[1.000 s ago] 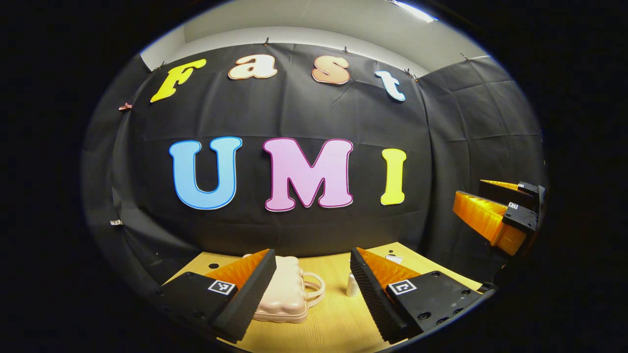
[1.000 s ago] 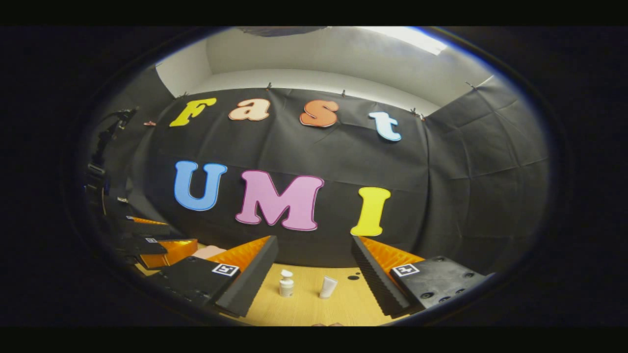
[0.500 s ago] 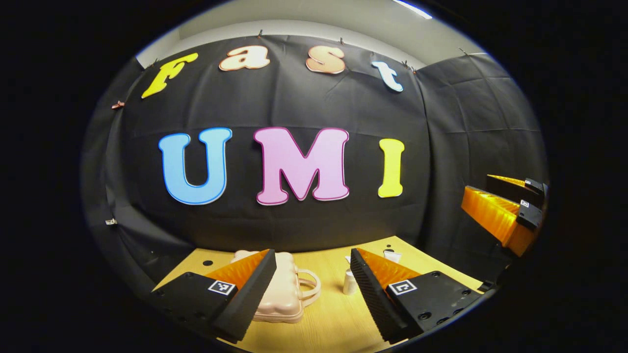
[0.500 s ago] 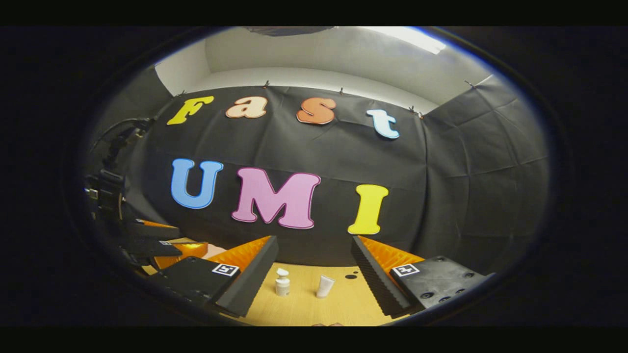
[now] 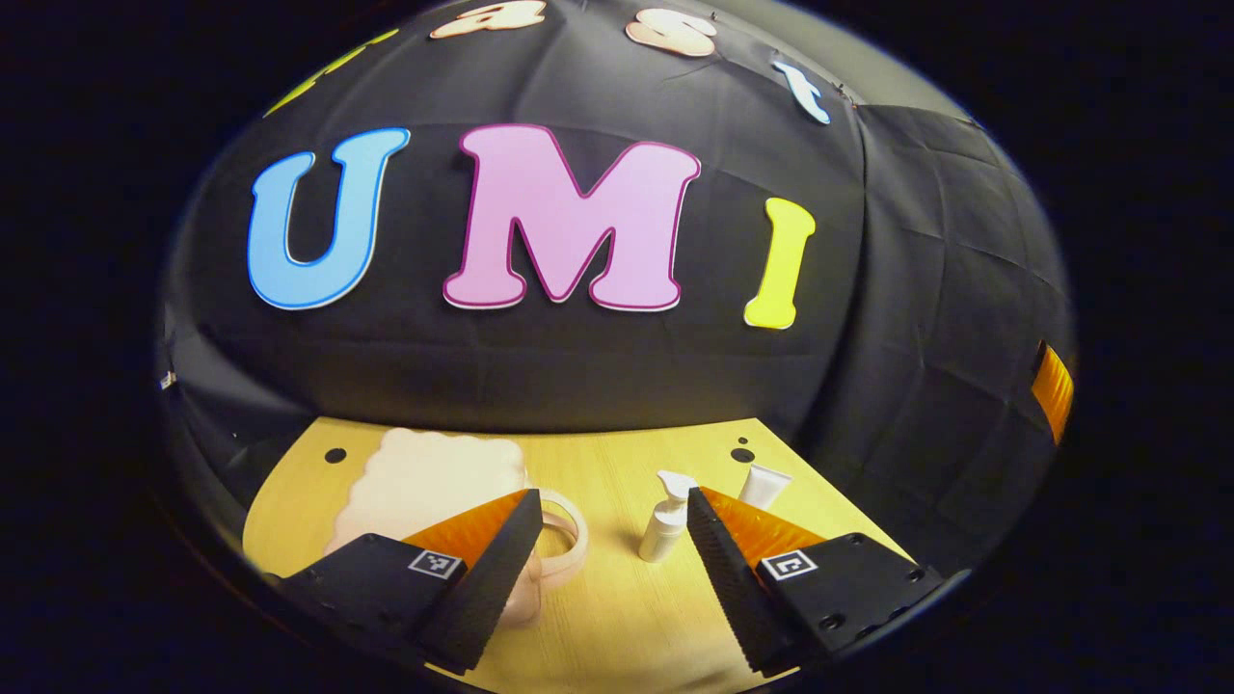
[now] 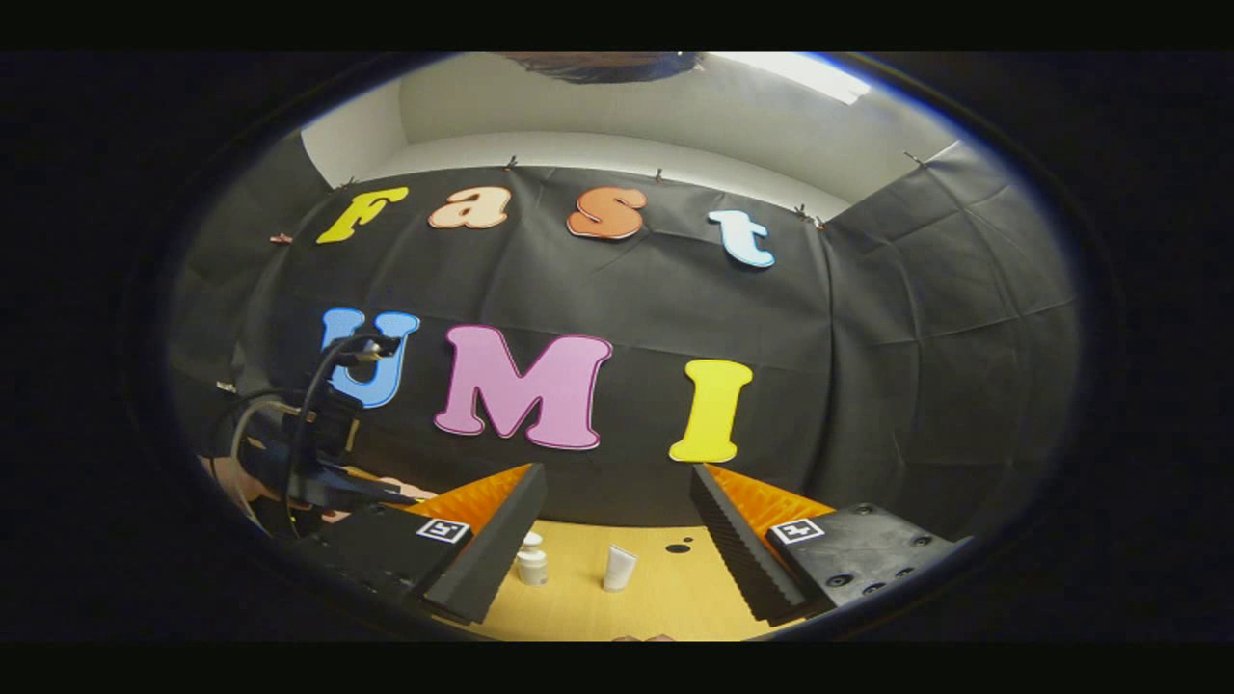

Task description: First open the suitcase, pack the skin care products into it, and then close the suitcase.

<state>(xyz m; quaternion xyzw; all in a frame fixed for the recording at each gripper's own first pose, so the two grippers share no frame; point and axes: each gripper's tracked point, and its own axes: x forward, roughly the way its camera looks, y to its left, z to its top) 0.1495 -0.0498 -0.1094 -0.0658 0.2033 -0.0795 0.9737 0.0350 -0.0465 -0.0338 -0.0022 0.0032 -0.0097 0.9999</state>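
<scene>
A small pale pink suitcase (image 5: 424, 477) lies closed on the wooden table (image 5: 617, 617), its loop handle (image 5: 569, 540) pointing right. A white pump bottle (image 5: 667, 520) stands right of it, and a white tube (image 5: 764, 484) stands farther right. My left gripper (image 5: 612, 559) hangs open above the table, its fingers straddling the handle and the bottle without touching either. My right gripper (image 6: 617, 540) is open too, held higher and farther back, with the pump bottle (image 6: 530, 561) and the tube (image 6: 618, 567) ahead between its fingers. The left gripper (image 6: 318, 453) and a hand show at the left of the right gripper view.
The black cloth wall closes off the back and right of the table. Small dark holes (image 5: 740, 453) mark the tabletop near its far edge. A cable (image 6: 318, 386) loops up from the left gripper.
The left gripper has tipped down and moved forward over the table, so the suitcase and bottle appear closer. The right gripper has barely shifted. Both stayed open.
</scene>
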